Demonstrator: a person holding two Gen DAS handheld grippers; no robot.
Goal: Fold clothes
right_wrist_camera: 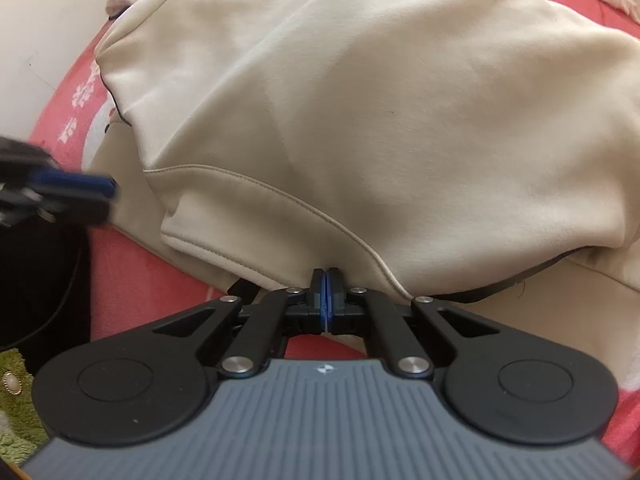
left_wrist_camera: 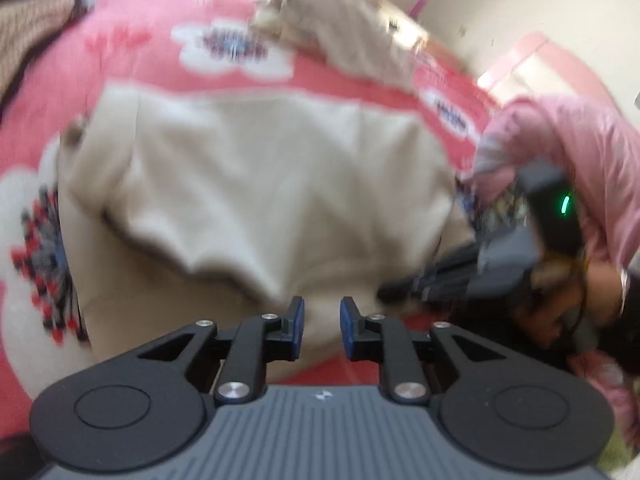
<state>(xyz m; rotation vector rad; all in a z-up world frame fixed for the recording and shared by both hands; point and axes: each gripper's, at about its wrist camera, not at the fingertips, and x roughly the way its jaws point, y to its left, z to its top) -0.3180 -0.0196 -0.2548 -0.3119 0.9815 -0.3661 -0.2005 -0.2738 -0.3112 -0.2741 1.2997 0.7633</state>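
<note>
The cream garment [right_wrist_camera: 340, 112] lies half-folded on the red flowered blanket [left_wrist_camera: 132, 44]. Right gripper [right_wrist_camera: 327, 296]: jaws together, pinching its near hem. Left gripper [left_wrist_camera: 322, 322]: jaws slightly apart w/ nothing between, above the cloth.

Two grippers are in view: the left gripper [left_wrist_camera: 322, 330] and the right gripper [right_wrist_camera: 327, 298]. One cream garment [right_wrist_camera: 360, 120] lies on one red blanket [left_wrist_camera: 132, 60]. One beige garment [left_wrist_camera: 340, 28] lies farther off, and one pink sleeve [left_wrist_camera: 568, 148] shows.
</note>
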